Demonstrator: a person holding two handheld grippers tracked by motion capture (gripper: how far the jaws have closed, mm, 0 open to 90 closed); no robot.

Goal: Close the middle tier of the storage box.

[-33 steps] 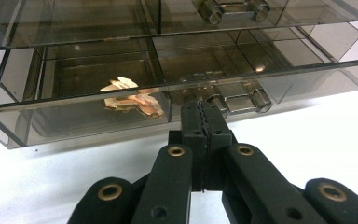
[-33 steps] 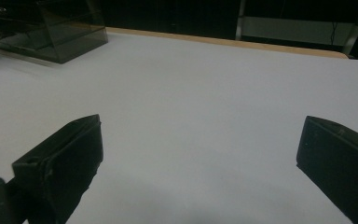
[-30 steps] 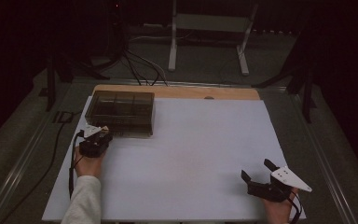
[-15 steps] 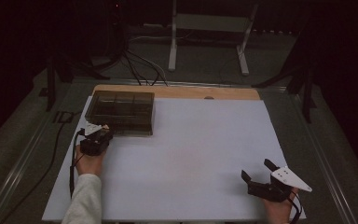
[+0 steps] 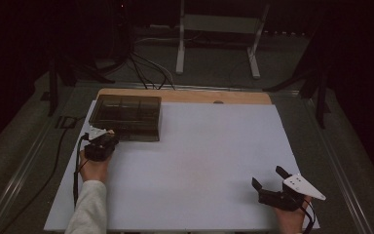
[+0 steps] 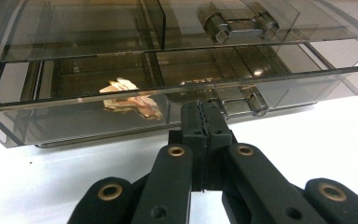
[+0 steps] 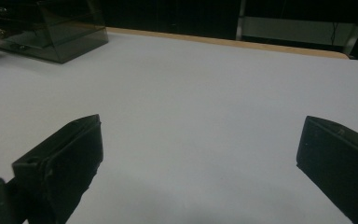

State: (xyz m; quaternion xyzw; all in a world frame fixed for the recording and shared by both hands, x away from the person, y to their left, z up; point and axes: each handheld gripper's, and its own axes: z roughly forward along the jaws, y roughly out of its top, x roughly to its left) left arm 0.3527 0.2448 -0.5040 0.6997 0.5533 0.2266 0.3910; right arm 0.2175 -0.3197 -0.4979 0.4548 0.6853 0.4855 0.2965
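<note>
At the far left of the white table top (image 5: 199, 161) sits a smoky clear plastic organizer box (image 5: 126, 116), lid down, a latch (image 6: 238, 103) on its front. Just before that latch, the left gripper (image 6: 204, 122) has its jaws pressed together on nothing. Well apart at the near right corner, the right gripper (image 5: 269, 178) rests with jaws spread wide over bare table.

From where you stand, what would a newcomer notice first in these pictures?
First, the smoky transparent box at the far left of the white table. The left tongs are shut, their tips right at its front latch. The right tongs rest wide open near the front right corner, holding nothing.
</note>
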